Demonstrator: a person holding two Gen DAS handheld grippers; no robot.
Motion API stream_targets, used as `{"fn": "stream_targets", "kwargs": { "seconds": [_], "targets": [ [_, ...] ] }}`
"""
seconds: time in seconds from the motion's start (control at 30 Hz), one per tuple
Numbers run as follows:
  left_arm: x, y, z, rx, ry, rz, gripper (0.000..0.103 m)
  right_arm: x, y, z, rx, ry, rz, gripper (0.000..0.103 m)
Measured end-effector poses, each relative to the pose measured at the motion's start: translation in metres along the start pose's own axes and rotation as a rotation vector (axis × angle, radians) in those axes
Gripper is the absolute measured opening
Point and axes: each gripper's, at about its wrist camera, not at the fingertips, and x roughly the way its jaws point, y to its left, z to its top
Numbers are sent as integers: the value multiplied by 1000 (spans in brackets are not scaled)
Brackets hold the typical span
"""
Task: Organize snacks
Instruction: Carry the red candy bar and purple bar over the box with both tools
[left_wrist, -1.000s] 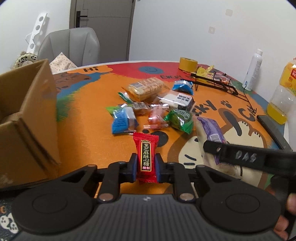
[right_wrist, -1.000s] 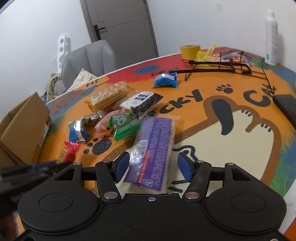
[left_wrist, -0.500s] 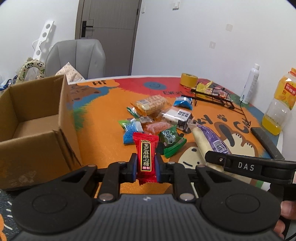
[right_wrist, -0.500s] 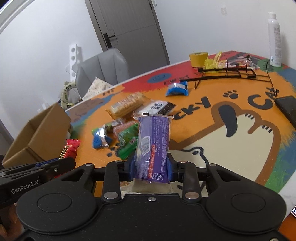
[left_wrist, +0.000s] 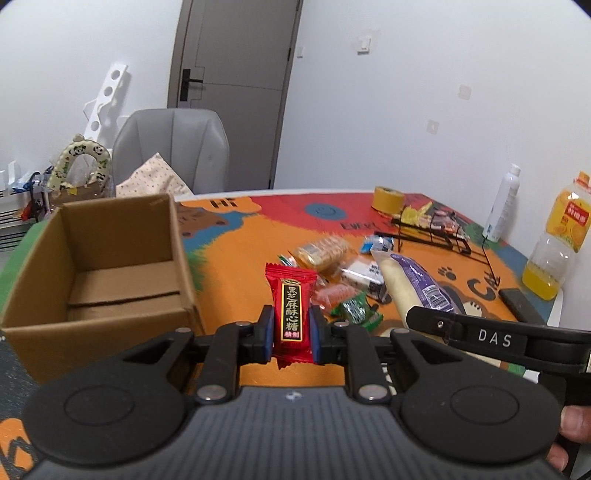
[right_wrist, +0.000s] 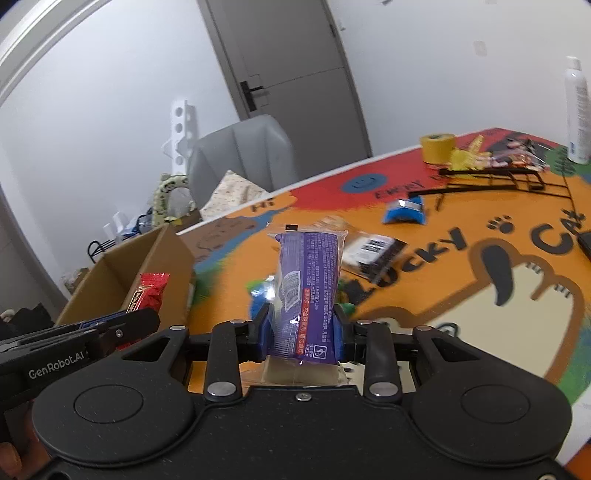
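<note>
Your left gripper (left_wrist: 291, 334) is clamped on the red candy (left_wrist: 291, 314) above the table's (left_wrist: 240, 251) left edge, beside the cardboard box (left_wrist: 110, 266). Your right gripper (right_wrist: 301, 332) clamps the purple packet (right_wrist: 308, 288).

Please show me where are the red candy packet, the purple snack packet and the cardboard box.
red candy packet (left_wrist: 291, 306), left wrist view, on its black label.
purple snack packet (right_wrist: 308, 284), right wrist view, on its printed face.
cardboard box (left_wrist: 122, 221), left wrist view, on its inner back wall.

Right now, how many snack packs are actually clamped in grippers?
2: the red candy pack in the left gripper, and the purple pack in the right gripper. The others lie on the table.
</note>
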Motion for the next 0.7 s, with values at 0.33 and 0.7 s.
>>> {"fn": "stream_targets", "kwargs": {
  "seconds": [0.33,0.7],
  "targets": [
    [-23,39,15,-49,-56,54,18,7,48,16,-76,-23,73,30],
    [-43,98,29,-125,-104,141,18,26,99,27,-144,-21,136,30]
  ]
}}
